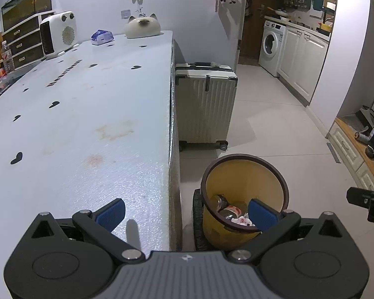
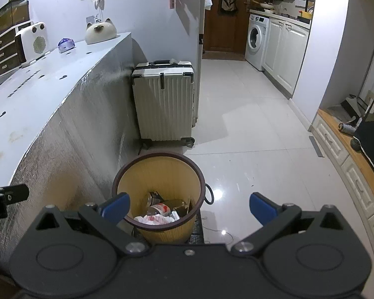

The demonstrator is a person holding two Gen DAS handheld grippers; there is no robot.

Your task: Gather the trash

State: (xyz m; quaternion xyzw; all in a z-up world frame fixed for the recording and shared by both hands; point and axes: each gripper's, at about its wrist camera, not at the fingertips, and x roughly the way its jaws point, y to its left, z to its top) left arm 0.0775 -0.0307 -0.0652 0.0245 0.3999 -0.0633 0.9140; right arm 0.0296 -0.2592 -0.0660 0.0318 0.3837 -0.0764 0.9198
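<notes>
Pale blue surface (image 1: 92,114) looks free of trash near both claws. Yellow bin (image 2: 159,174) stands on the floor beside it and holds cans and crumpled paper (image 2: 154,219). Left claw (image 1: 187,211) and right claw (image 2: 189,205) are both released, empty. Risk: a low claw may knock the bin rim and tip it

Home, washing machine (image 2: 255,40), suitcase (image 2: 163,104)

- Cool, dim indoor light is washing both views bluish.
- Glare is shining off the floor tiles (image 2: 218,194) near the bin.
- Fisheye bending is curving the edges, and the corners are going black.
</notes>
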